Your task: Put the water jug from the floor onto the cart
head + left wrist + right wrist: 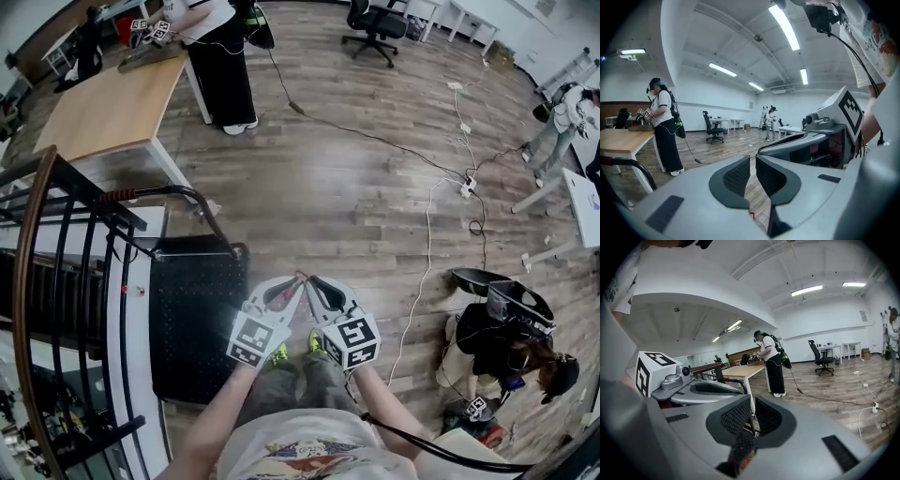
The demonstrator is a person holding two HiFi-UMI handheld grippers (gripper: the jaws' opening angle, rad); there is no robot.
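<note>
No water jug shows in any view. The black flat cart (197, 323) stands on the wooden floor just left of my hands, its curved handle (159, 192) at its far end. My left gripper (296, 279) and right gripper (315, 280) are held side by side in front of me, tips almost touching, above the floor beside the cart's right edge. Both are shut with nothing between the pads. In the left gripper view the left gripper (753, 161) has its jaws together. In the right gripper view the right gripper (752, 404) is shut as well.
A black metal railing (56, 281) runs along the left. A wooden table (103, 103) stands at the back left with a person (220, 56) beside it. Cables (431, 216) cross the floor. Another person (506, 342) crouches at the right. An office chair (375, 23) is far back.
</note>
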